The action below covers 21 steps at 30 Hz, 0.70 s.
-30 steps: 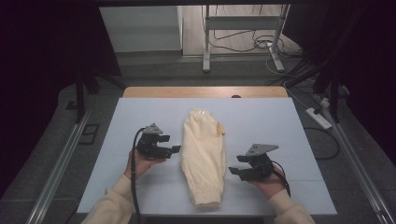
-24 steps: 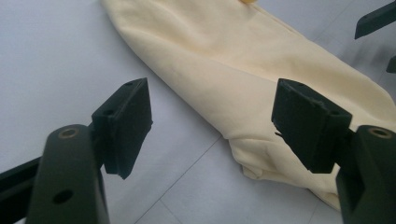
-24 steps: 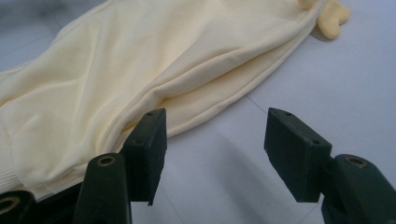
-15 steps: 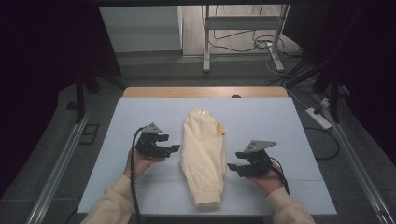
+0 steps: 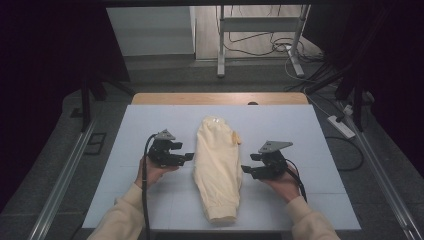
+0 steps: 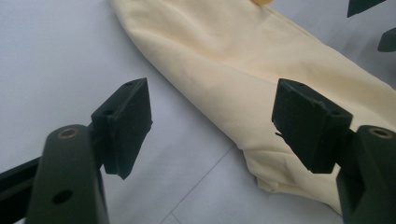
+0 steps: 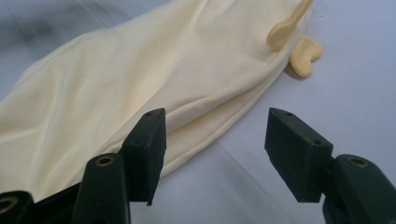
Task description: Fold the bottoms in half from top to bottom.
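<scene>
A folded pale-yellow garment [image 5: 218,167] lies lengthwise in the middle of the white table [image 5: 300,130], with a cuffed end toward the person. My left gripper [image 5: 188,157] hovers just left of it, jaws open and empty, pointing at its edge [image 6: 219,88]. On the other side my right gripper [image 5: 246,171] is held close to the cloth's right edge [image 7: 154,79], open too, with nothing between its fingers. Two yellow drawstring tips [image 7: 299,46] stick out from the garment's far end [image 5: 236,136].
The table's wooden far edge [image 5: 220,98] borders a grey floor with a metal stand [image 5: 220,45], cables and a power strip [image 5: 341,126]. Rails [image 5: 65,170] run along both sides. White surface is bare to the left and right of the garment.
My right gripper has drifted slightly left and away from the person, closer to the garment's edge. The left gripper and the garment have stayed put.
</scene>
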Tool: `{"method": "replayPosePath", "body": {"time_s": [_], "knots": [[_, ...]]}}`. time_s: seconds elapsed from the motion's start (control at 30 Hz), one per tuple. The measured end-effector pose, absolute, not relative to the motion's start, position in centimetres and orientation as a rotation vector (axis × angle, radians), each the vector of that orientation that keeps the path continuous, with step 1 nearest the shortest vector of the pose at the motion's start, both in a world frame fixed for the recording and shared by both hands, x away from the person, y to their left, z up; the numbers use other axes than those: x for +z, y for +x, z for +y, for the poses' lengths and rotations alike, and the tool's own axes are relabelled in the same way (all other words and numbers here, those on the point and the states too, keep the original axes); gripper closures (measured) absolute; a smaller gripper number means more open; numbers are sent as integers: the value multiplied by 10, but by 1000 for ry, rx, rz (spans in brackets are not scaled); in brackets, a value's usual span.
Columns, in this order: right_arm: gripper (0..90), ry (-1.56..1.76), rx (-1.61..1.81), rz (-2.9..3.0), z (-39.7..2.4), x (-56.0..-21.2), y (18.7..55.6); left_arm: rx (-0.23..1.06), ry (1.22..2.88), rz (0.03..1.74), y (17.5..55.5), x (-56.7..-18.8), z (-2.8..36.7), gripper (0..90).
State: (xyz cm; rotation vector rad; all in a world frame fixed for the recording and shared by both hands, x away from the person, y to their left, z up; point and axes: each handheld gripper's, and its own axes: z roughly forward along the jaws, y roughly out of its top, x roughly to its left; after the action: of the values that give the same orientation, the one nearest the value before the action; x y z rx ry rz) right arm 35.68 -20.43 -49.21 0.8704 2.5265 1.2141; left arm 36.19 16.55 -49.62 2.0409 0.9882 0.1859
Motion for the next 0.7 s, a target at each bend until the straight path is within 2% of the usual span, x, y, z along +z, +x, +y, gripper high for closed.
{"method": "replayPosePath", "body": {"time_s": [0.7], "knots": [[378, 876, 1217, 2531, -184, -492, 380, 196, 2066, 1002, 384, -502, 157, 277]]}}
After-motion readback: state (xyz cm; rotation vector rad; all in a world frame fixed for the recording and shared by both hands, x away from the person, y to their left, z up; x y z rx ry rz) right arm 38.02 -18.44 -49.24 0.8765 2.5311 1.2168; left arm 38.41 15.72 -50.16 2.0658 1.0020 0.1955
